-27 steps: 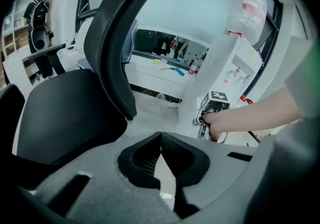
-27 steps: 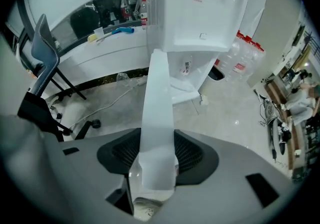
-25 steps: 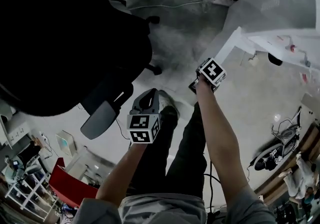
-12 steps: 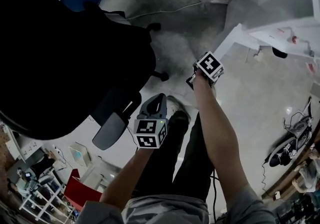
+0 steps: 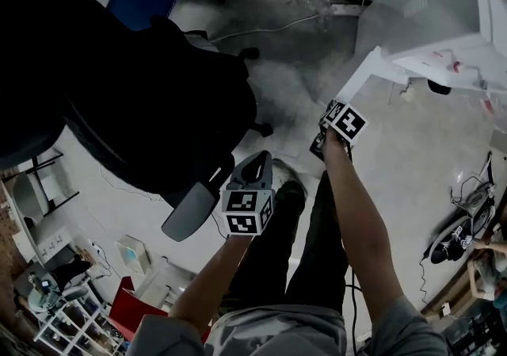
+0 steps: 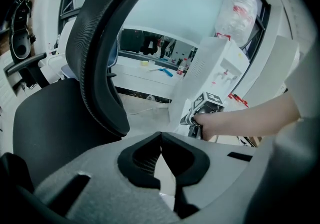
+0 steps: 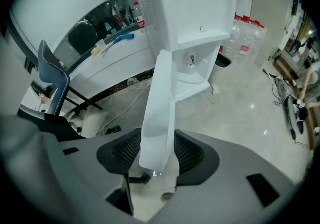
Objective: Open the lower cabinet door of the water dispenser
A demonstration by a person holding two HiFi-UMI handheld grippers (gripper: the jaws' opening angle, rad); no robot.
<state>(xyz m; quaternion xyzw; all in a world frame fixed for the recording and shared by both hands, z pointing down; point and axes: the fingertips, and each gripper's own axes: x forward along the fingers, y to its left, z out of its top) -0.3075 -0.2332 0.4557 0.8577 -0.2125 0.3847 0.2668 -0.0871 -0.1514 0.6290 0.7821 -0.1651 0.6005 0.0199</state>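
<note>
The white water dispenser (image 5: 444,21) stands at the upper right of the head view, its body (image 7: 195,8) filling the top of the right gripper view. Its lower cabinet door (image 7: 160,113) is swung out from the cabinet, a narrow white panel (image 5: 360,77) seen edge-on. My right gripper (image 7: 157,153) is shut on the door's free edge, a pad on each face. In the head view that gripper (image 5: 329,120) sits at the door's near end. My left gripper (image 5: 260,158) hangs over the floor left of it, shut and holding nothing (image 6: 161,134).
A black office chair (image 5: 142,93) looms at the left, close to my left gripper, with its armrest (image 5: 190,212) just beside it. Spare water bottles (image 7: 245,33) stand right of the dispenser. A cable (image 5: 269,25) runs along the floor by the wall.
Both grippers have shifted a little to the right in the head view. The right one keeps its hold on the door edge. The chair now fills more of the left side.
</note>
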